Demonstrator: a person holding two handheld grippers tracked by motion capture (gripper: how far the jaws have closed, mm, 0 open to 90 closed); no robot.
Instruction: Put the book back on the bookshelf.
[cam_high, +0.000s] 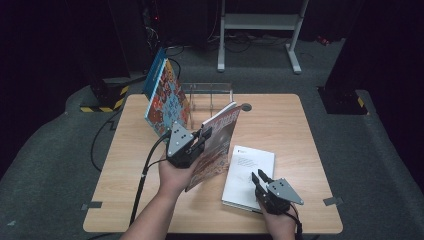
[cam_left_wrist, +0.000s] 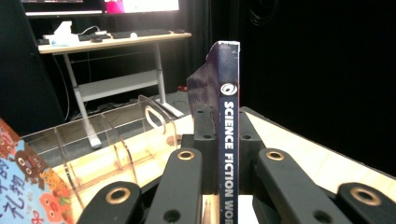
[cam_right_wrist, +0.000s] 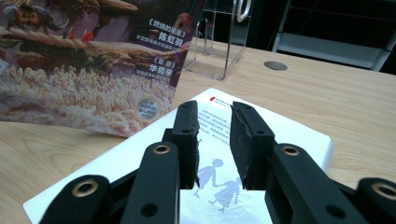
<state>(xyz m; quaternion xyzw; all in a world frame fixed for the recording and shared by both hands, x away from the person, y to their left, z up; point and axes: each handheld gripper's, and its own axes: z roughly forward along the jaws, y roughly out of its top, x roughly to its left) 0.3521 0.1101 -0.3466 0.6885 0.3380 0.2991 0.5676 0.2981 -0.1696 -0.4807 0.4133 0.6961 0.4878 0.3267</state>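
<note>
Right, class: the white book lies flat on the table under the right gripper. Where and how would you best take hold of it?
Probably by its near edge: the white book lies flat, so the right gripper, jaws apart above the cover, cannot pinch it from overhead. Come in low from the person's side, one jaw under the cover edge, one on top.

hidden: science fiction book (cam_left_wrist: 228, 140) spine title cut off at bottom edge | white book (cam_right_wrist: 289, 135) text too small

Left gripper (cam_high: 192, 141) raised off the tabletop, jaws clamped tight, forearm angling in from below. Right gripper (cam_high: 256, 176) low, jaws slightly parted, gripping nothing.
</note>
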